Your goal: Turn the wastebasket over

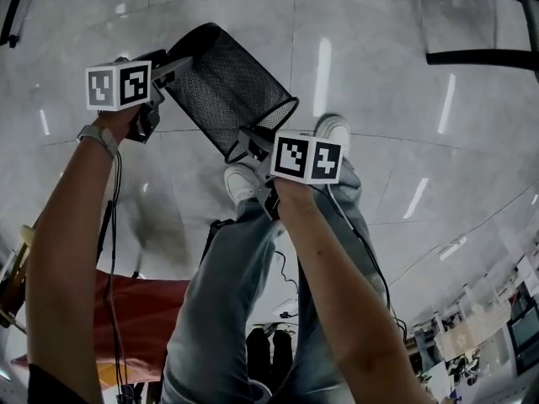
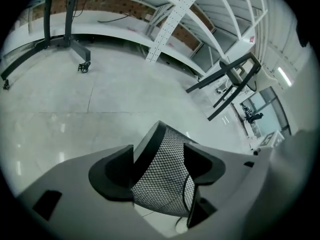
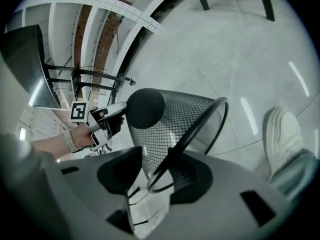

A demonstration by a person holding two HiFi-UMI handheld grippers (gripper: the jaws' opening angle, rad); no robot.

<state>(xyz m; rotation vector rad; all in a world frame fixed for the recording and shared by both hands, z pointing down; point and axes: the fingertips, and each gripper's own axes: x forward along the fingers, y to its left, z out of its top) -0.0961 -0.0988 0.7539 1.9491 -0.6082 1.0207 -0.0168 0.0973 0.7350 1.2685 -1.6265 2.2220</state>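
Here, a person stands on a pale grey floor [image 1: 396,66] and holds a black wire-mesh wastebasket [image 1: 223,87] tilted in the air in front of their legs. Its closed base [image 2: 146,146] points up and away, and its open rim [image 1: 295,102] points down towards a white shoe [image 1: 333,129].

The left tongs [image 1: 173,67] stand at their widest and straddle one edge of the base. The mesh fills the gap between the pads, yet they do not seem to squeeze it. The right tongs [image 1: 244,146] are drawn about halfway in, with the rim wire and a strip of mesh wall pinched between the pads (this looks like the only real grip at this moment).

The basket looks light, mostly air and thin wire, so weight should be no trouble. It is likely stiff enough to keep its shape, though the mesh wall could dent under a hard squeeze. The bare wire probably slides against smooth pads, and the basket may swing about a single pinch. The thick rim ring and the solid band at the base seem the safest places to take hold.
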